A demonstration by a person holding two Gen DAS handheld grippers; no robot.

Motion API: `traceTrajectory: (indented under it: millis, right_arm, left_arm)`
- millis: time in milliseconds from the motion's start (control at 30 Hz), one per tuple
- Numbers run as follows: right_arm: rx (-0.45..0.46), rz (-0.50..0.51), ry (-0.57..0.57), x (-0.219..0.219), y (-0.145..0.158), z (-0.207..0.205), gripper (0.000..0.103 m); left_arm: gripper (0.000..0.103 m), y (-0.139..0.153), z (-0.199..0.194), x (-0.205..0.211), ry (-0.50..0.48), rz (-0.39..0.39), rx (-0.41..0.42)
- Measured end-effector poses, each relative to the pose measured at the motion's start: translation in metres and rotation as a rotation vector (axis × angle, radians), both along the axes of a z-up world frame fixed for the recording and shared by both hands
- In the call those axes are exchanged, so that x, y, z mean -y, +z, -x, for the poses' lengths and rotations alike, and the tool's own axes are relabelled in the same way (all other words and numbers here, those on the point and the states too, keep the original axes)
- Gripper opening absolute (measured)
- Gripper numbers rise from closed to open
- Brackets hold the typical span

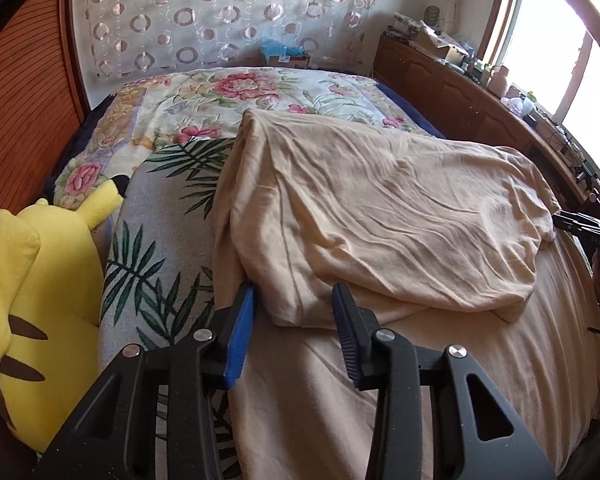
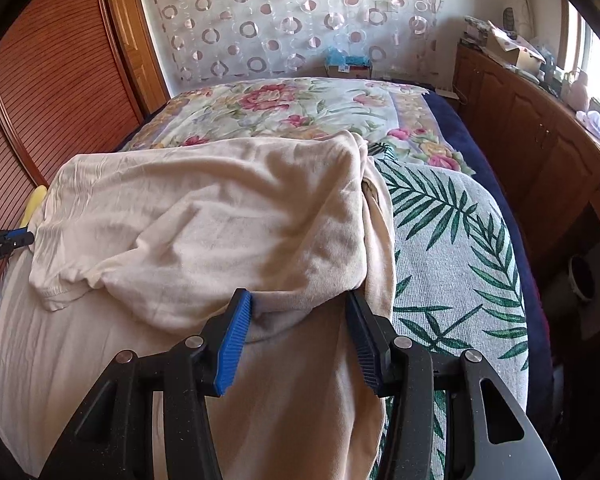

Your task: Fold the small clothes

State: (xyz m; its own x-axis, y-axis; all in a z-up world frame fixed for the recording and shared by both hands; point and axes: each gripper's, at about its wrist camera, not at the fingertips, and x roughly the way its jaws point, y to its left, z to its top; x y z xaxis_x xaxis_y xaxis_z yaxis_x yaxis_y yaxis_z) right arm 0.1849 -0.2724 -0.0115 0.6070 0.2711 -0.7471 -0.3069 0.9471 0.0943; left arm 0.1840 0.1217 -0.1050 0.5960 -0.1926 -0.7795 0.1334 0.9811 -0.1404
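Lying on the bed, a cream shirt [image 1: 380, 208] is doubled over itself, its wrinkled upper layer humped and its short sleeve hanging at the side nearer the wooden sliding door [image 2: 40, 92]. More cream cloth spreads out from under the shirt toward both cameras; whether it belongs to the same garment cannot be told. The left gripper [image 1: 294, 292] points down at the near corner of the shirt's folded layer. Its blue-padded jaws stand apart with that corner lying between them, and a little gap shows on each side of the cloth, so the pads are not pinching it. The right gripper [image 2: 298, 300] sits at the shirt's other near corner, jaws spread rather wide. The folded edge runs from one pad tip to the other, but whether the pads press on it cannot be told. Under the shirt lies a grey blanket with green leaves [image 1: 160, 248], showing on both sides of it. Beyond the shirt, a flowered quilt [image 1: 228, 92] covers the far end of the bed, and behind that hangs a curtain with ring patterns [image 1: 220, 16]. A yellow plush toy [image 1: 40, 280] sits beside the shirt on the left gripper's side, at the edge of the leaf blanket. On the shirt's opposite side, a cluttered wooden cabinet [image 1: 452, 92] runs below a bright window [image 1: 548, 48].
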Motion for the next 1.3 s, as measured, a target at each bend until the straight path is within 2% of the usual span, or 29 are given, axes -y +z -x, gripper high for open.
traceTrajectory:
  millis: [33,133,633,667,700,733,800,867,1000,1300]
  right_arm:
    - [0.0,0.0,0.0,-0.001,0.0,0.0,0.051]
    - [0.002,-0.008,0.007,-0.005,0.001,-0.001,0.051]
    - [0.01,0.016,0.043,-0.021,-0.006,-0.013,0.051]
    - [0.016,0.019,0.043,-0.021,-0.007,-0.013,0.048]
    - [0.021,0.024,0.044,-0.021,-0.007,-0.013,0.038]
    - [0.027,0.029,0.045,-0.023,-0.006,-0.013,0.034]
    - [0.031,0.024,0.063,-0.024,-0.007,-0.014,0.01]
    - [0.043,0.026,0.082,-0.025,-0.006,-0.012,0.006]
    - [0.086,-0.003,0.108,-0.026,0.007,-0.005,0.005]
    - [0.185,-0.058,0.087,-0.006,0.045,0.03,0.004]
  left_arm:
    - [0.025,0.0,0.0,0.0,-0.009,0.003,0.001]
    - [0.015,-0.001,-0.001,0.002,-0.017,0.014,0.003]
    - [0.015,0.0,-0.01,0.006,-0.008,-0.021,-0.006]
    - [0.013,0.0,-0.009,0.007,-0.015,-0.02,0.002]
    - [0.005,0.001,-0.008,0.007,-0.027,-0.015,0.011]
    - [0.005,0.002,-0.007,0.007,-0.024,-0.013,0.022]
    - [0.005,0.007,-0.004,0.006,-0.017,0.002,0.046]
    - [0.005,0.015,0.0,0.004,-0.012,0.019,0.078]
    - [0.005,0.034,0.009,0.002,-0.001,0.034,0.138]
    - [0.005,0.073,0.037,-0.004,0.015,0.071,0.234]
